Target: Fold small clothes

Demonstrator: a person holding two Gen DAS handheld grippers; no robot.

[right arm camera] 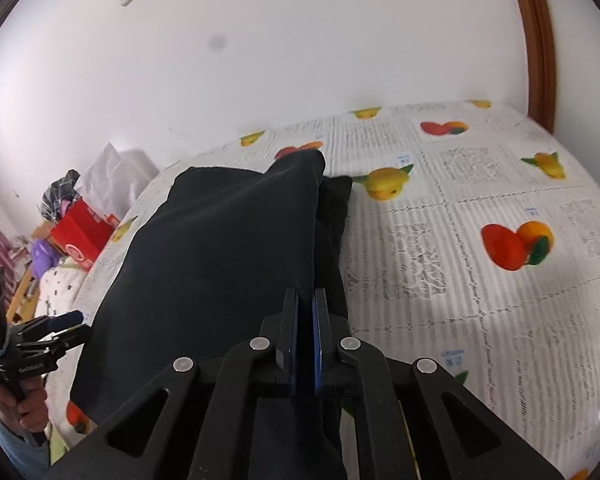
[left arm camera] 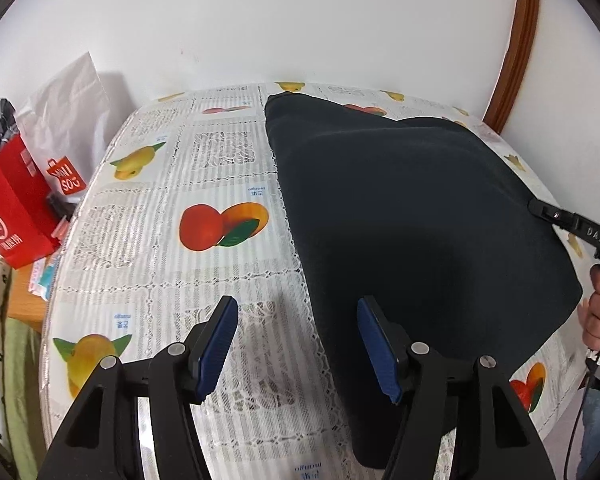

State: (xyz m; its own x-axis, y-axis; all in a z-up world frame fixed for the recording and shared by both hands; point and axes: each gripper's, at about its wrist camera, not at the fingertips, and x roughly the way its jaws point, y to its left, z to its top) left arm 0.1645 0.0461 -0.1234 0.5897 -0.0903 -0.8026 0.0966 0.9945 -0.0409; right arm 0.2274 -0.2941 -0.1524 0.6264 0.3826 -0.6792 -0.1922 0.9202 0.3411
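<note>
A dark navy garment (left arm camera: 412, 216) lies on the fruit-print tablecloth (left arm camera: 172, 248). In the left wrist view my left gripper (left arm camera: 298, 344) is open and empty, low over the cloth at the garment's left edge. My right gripper (left arm camera: 540, 207) pinches the garment's right edge and lifts it, so a fold stands up. In the right wrist view the right gripper (right arm camera: 305, 320) is shut on the garment (right arm camera: 220, 248), whose raised edge runs away from the fingers. The open left gripper (right arm camera: 66, 322) shows at far left.
A red paper bag (left arm camera: 14, 216) and a white bag (left arm camera: 70, 108) stand off the table's left side, with patterned fabrics below them. A white wall runs behind the table. A wooden door frame (left arm camera: 520, 40) stands at the right.
</note>
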